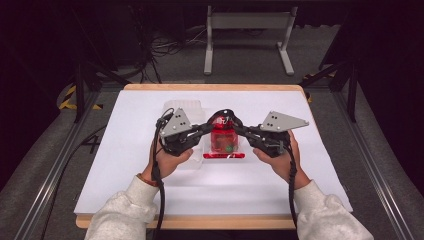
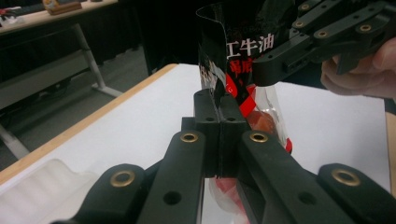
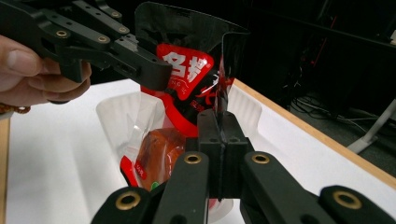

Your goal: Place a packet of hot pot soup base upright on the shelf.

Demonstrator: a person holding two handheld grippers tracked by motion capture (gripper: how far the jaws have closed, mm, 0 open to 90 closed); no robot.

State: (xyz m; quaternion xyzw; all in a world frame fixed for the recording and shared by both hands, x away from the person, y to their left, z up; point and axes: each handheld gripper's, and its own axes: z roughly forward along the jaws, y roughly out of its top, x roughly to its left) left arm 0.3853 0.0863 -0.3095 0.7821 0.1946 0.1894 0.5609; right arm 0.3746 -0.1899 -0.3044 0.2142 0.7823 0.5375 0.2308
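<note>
Between both tongs [image 1: 223,131] hangs the snack pouch [image 1: 223,141] (top edges pinched).

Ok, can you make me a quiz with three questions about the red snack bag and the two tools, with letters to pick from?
1. Where is the red bag?
A. between the two tools
B. on the floor
C. at the table's far left corner

2. How many tools grip the bag?
A. none
B. one
C. two

3. How are the jaws of the left tool?
A. wide open
B. shut on the bag
C. shut on nothing

Answers: 1 A, it stands mid-table between them; 2 C, the left tool and the right tool each pinch its top edge; 3 B, its jaws press together on the edge.
</note>
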